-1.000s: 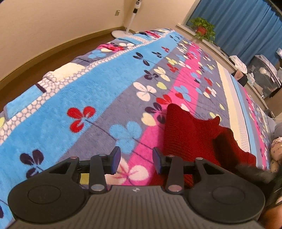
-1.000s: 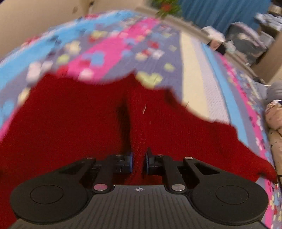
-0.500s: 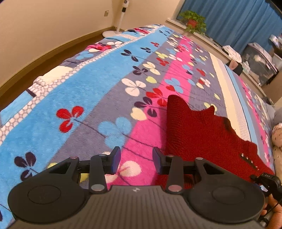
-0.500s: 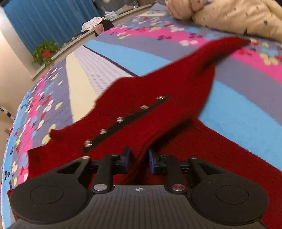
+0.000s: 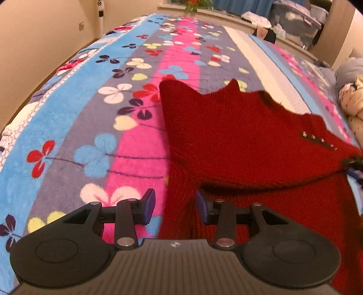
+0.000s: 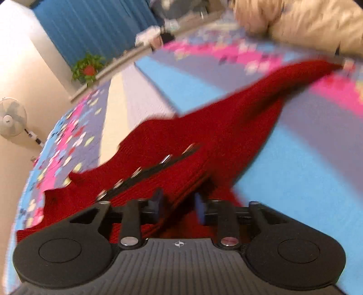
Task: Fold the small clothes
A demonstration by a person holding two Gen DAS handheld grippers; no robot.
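Observation:
A small red knitted cardigan (image 5: 238, 136) with a row of metal snaps (image 5: 318, 140) lies on the flowered bed blanket (image 5: 90, 118). One side is folded over the body. My left gripper (image 5: 175, 205) is open, its jaws astride the cardigan's left edge near the hem. In the right wrist view the cardigan (image 6: 204, 145) stretches away with one sleeve (image 6: 295, 79) reaching far right. My right gripper (image 6: 178, 204) is open, with a ridge of the red knit lying between its jaws. The right gripper tip also shows in the left wrist view (image 5: 354, 162) at the cardigan's right edge.
A beige quilt (image 6: 306, 20) is bunched at the bed's head, also in the left wrist view (image 5: 354, 106). A standing fan (image 6: 11, 120), a potted plant (image 6: 87, 69), blue curtains (image 6: 90, 25) and a cluttered windowsill lie beyond the bed. Wooden floor runs along the bed's left side.
My right gripper has opened and let go of the red knit after carrying a flap across. My left gripper has moved right, onto the cardigan's left edge.

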